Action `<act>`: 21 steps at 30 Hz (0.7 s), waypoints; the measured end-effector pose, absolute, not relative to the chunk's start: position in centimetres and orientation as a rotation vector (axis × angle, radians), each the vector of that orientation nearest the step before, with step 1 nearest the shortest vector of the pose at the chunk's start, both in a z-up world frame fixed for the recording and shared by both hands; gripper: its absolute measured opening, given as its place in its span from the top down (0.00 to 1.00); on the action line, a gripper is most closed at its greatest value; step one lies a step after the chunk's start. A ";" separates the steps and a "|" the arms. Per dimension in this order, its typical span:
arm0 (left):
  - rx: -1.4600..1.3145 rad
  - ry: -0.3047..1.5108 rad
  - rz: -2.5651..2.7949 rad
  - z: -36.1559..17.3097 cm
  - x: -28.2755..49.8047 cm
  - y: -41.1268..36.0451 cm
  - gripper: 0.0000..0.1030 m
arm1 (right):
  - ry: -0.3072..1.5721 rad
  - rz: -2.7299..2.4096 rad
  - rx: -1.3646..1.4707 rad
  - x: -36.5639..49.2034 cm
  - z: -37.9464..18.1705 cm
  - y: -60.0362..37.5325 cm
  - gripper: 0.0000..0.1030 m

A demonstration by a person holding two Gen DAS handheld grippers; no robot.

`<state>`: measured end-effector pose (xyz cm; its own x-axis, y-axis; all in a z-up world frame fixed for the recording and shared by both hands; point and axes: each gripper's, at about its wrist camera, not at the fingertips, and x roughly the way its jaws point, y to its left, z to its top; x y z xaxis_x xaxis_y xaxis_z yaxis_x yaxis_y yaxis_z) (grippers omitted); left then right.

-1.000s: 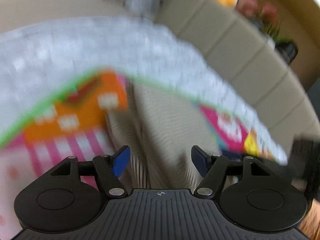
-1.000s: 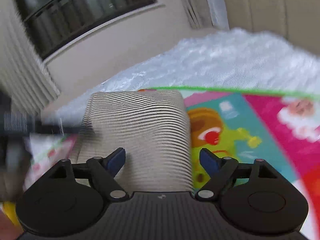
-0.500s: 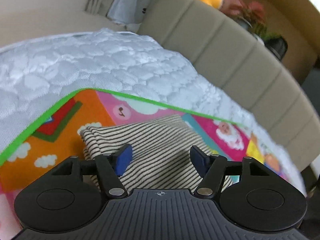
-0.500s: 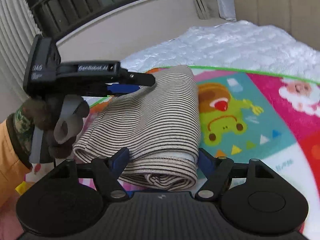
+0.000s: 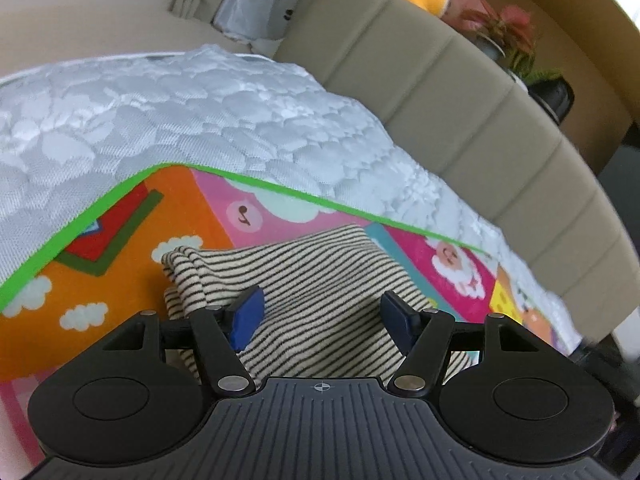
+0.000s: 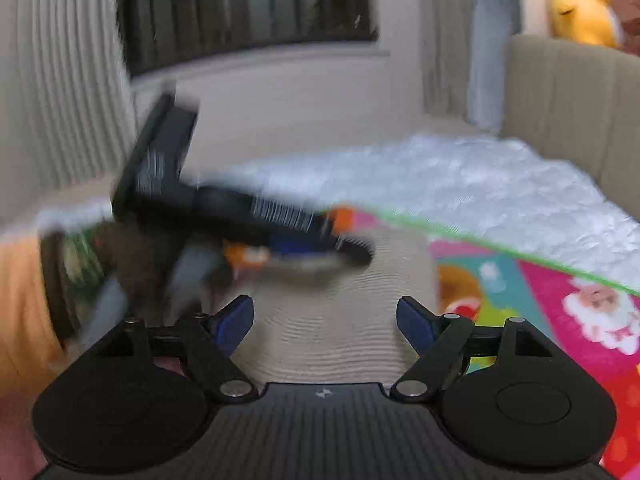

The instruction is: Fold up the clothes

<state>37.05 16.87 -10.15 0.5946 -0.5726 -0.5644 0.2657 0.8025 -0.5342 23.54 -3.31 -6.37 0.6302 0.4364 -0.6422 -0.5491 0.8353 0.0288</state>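
**Clerk:** Item one, the garment. Where was it?

**Operator:** I logged the shirt [image 5: 320, 300], striped, lying on the mat [image 5: 192, 216], which lay over the quilt [image 5: 200, 112]. It was already doubled into a thick bundle, its layered edges showing at the left in the left wrist view. In the right wrist view it sat just ahead of my right claw [image 6: 325, 320], though blur hid the stripes there.

**Clerk:** Step in hand?

**Operator:** By my judgement, a late one: the bundle looked folded, and I was over it with both tools, likely squaring or pressing it. Whether another fold was due, I could not tell.

**Clerk:** Next move?

**Operator:** It called for a low, level approach, so that a finger would slide under or along the stack without dragging the top layer loose. The loose edges at the left were the risk, I thought.

**Clerk:** Item two, left claw.

**Operator:** My left claw [image 5: 322, 318] was released, jaws apart, well short of full spread. The shirt showed between the pads [image 5: 246, 318], but neither pressed it. Nothing held.

**Clerk:** Item three, right claw.

**Operator:** Also released, wider than the left, gripping nothing. The left tool crossed its view above the shirt, held in a gloved hand [image 6: 132, 264].
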 end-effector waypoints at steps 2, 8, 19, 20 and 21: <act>-0.445 0.798 -0.511 -10.2 37.0 17.2 0.32 | 0.700 0.548 -0.253 23.4 -8.8 -2.3 0.22; -0.441 0.791 -0.508 -10.2 36.7 17.2 0.32 | 0.692 0.558 -0.206 23.2 -6.6 -3.4 0.23; -0.454 0.787 -0.506 -10.5 36.7 17.3 0.32 | 0.849 0.407 -0.094 28.6 -9.0 -5.8 0.14; -0.451 0.787 -0.505 -10.5 36.6 17.2 0.32 | 0.864 0.401 -0.031 28.9 -9.1 -6.4 0.14; -0.448 0.783 -0.502 -10.4 36.5 17.2 0.32 | 0.864 0.395 0.017 28.7 -8.8 -7.1 0.14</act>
